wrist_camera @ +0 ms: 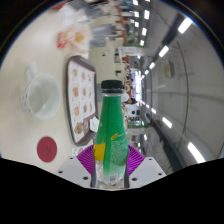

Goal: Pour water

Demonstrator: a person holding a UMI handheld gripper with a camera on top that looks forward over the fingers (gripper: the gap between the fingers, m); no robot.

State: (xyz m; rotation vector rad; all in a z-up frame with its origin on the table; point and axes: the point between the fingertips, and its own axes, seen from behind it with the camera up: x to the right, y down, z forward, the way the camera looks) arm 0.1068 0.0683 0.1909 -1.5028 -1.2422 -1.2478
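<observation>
In the gripper view, a green translucent plastic bottle [111,135] with a dark green screw cap and a pale printed label is seen held between the two fingers of the hand-held gripper [111,160]. The magenta pads [88,156] are pressed against the bottle's lower body from either side, so the hand-held gripper is closed on the bottle. The bottle is seen upright relative to the fingers, with its cap pointing away from them, and the cap is still on.

Beyond the bottle and to the left of the fingers, a white tabletop [40,60] is seen, strongly tilted in this view. On it, well to the left of the bottle, a clear glass mug [40,95] with a handle is found — whether anything is inside it cannot be told. Nearer the left finger, a small round red disc [46,149] lies flat on the tabletop. Just beyond the bottle's left shoulder, a rectangular patterned tray [80,95] with a dark rim is laid on the tabletop.

To the right of the bottle, a long room with rows of bright ceiling lights [165,75] is seen — details there are too small to be told.
</observation>
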